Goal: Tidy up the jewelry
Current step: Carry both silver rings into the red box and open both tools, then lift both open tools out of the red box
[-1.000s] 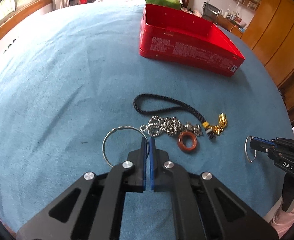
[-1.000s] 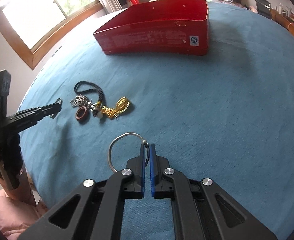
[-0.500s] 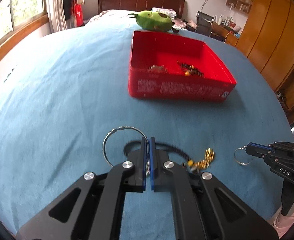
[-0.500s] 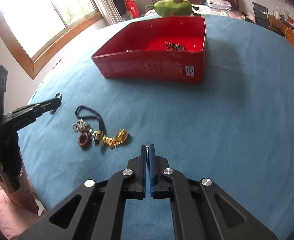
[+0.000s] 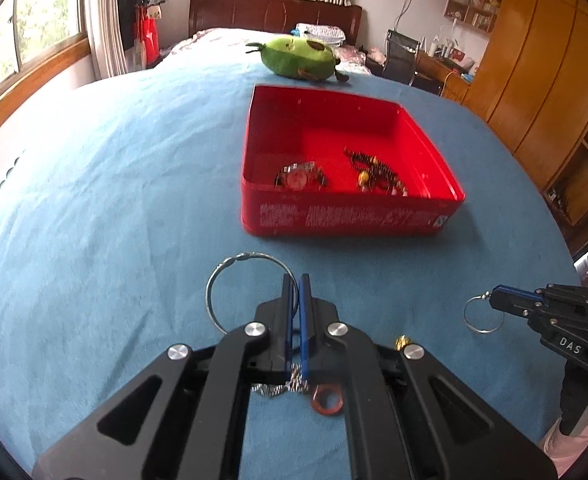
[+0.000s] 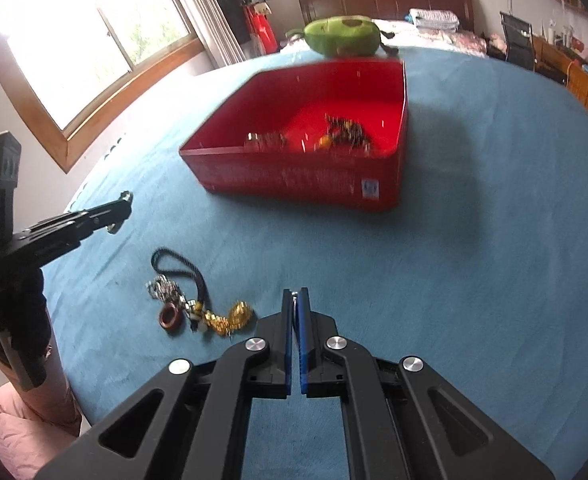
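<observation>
Blue cloth (image 5: 114,200) covers the whole work surface. Red tin box (image 5: 349,216) sits mid-surface, lid off; white printed text on its front wall, too blurred to read, plus a small white square logo mark at the right end of that wall in both views. Green plush toy (image 5: 299,58) lies just behind the box.

Inside the box: a watch (image 5: 299,176) at front left and a dark beaded bracelet (image 5: 373,170) to its right, apart.

Left gripper (image 5: 294,280): jaws closed to a thin gap, clamping a large silver ring (image 5: 230,264) held above the cloth, short of the box. Right gripper (image 6: 295,294): jaws likewise nearly closed, gripping a smaller silver ring (image 5: 479,314), seen edge-on in its own view. "DAS" reads in white on the right gripper body in the left wrist view.

Loose pile on the cloth below and between the grippers: black cord loop (image 6: 182,266), silver chain (image 6: 162,290), gold charm (image 6: 240,314), brown-red ring (image 6: 170,319), all clustered and touching.
</observation>
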Motion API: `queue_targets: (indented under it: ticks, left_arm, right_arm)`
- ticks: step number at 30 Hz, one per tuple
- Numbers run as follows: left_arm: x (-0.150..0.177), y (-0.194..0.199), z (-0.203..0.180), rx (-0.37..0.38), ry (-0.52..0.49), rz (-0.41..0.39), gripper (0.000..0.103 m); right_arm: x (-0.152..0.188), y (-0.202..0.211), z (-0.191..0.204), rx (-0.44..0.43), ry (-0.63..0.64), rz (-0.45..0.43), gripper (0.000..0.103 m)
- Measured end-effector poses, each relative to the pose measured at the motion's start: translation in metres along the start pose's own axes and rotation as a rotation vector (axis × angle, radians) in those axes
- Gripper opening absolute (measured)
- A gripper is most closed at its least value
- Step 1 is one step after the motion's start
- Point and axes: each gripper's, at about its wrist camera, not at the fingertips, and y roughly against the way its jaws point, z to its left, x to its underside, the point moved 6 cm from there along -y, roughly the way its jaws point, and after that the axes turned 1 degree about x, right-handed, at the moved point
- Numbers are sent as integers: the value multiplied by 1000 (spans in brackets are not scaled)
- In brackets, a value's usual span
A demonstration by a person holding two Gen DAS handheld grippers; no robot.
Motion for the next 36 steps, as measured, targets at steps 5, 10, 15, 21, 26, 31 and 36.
queue_targets:
  ticks: [5,10,15,21,26,31,36]
  left_arm:
    - [-34,4,-9,9,-17,-31,1]
    - [-74,-8,-17,18,-16,-50,1]
    - [-105,-50,-18,32,7,-19,1]
    - [-125,-107,-15,42,22,28,1]
    - [-128,-149,-14,27,18,86,2]
    - [-127,-160,-13,14,9,102,11]
    - [-127,-142,-9,18,19,69,21]
  right_arm:
    - [-38,13,4,-15,14,-49,2]
    - [-89,10,2,-52,0,-80,2]
    - [-132,-24,-10,-90,-41,-68,2]
    - [-155,-75,-25,-110,-84,-26,2]
    - [-158,-111,-36,-117,-107,20,2]
    - [-154,-121,-49,-57,-111,29,8]
    - [-149,-105,-56,-24,-120,-9,12]
